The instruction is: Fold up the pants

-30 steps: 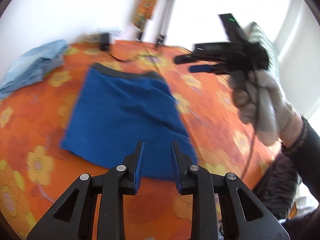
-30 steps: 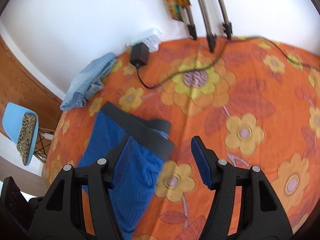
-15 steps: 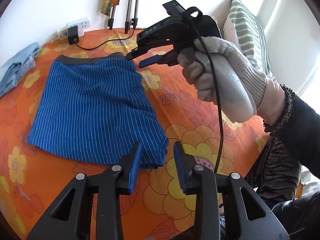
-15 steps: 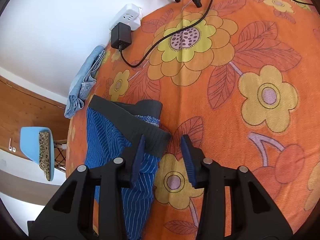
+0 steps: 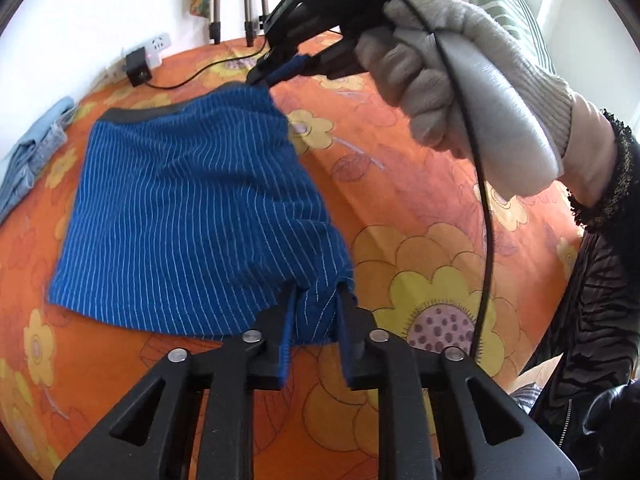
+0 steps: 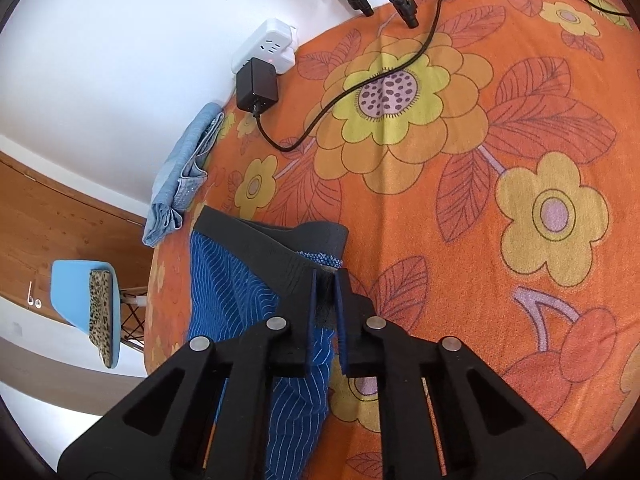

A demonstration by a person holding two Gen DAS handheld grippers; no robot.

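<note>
Gripping the blue pinstriped pants (image 5: 192, 208), left claw (image 5: 314, 320) clamped on the hem corner and right claw (image 6: 324, 300) on the grey waistband (image 6: 260, 236), the person should lift both evenly.

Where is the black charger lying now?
In the right wrist view the black charger lies at the far left edge of the orange bedspread, plugged into the white power strip by the wall, beyond the folded jeans.
</note>
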